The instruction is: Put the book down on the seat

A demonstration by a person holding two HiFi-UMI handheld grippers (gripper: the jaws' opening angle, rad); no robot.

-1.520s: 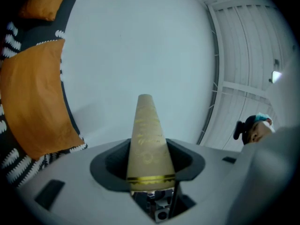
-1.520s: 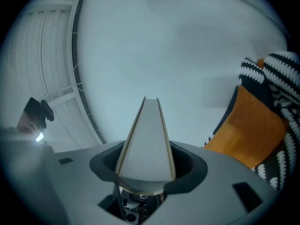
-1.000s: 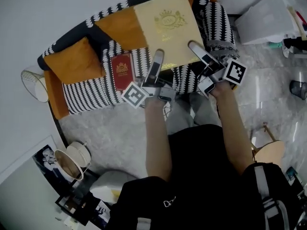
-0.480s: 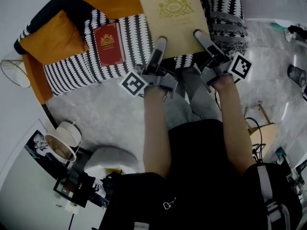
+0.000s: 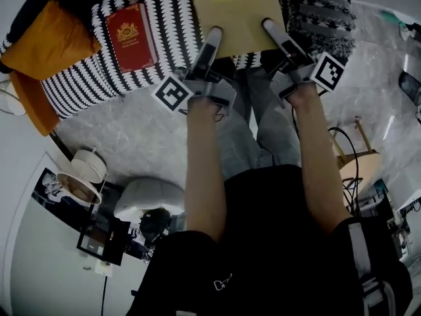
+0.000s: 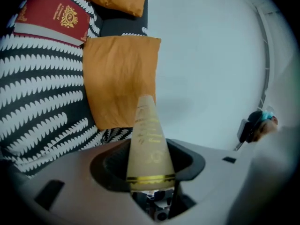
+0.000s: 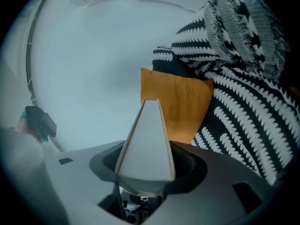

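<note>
Sinking since a second ago, the book [image 5: 238, 5] now hangs low over the sofa [image 5: 168, 18] seat at the head view's top, right of a red book [image 5: 131, 37]. The left tongs [image 5: 212, 39] and right tongs [image 5: 268, 26] each pinch its near edge. Set-down looks close, though contact can't be told. What the round basket [image 5: 80, 176] at lower left holds is unclear.

Left gripper view: the jaws clamp the book [image 6: 149, 139], with a cushion [image 6: 119, 78] beyond.

Right gripper view: the jaws clamp the book [image 7: 147, 144], with the sofa [image 7: 243, 121] at right.

gold book [image 5: 240, 18] lowered, closer to striped seat [image 5: 172, 25]
</note>
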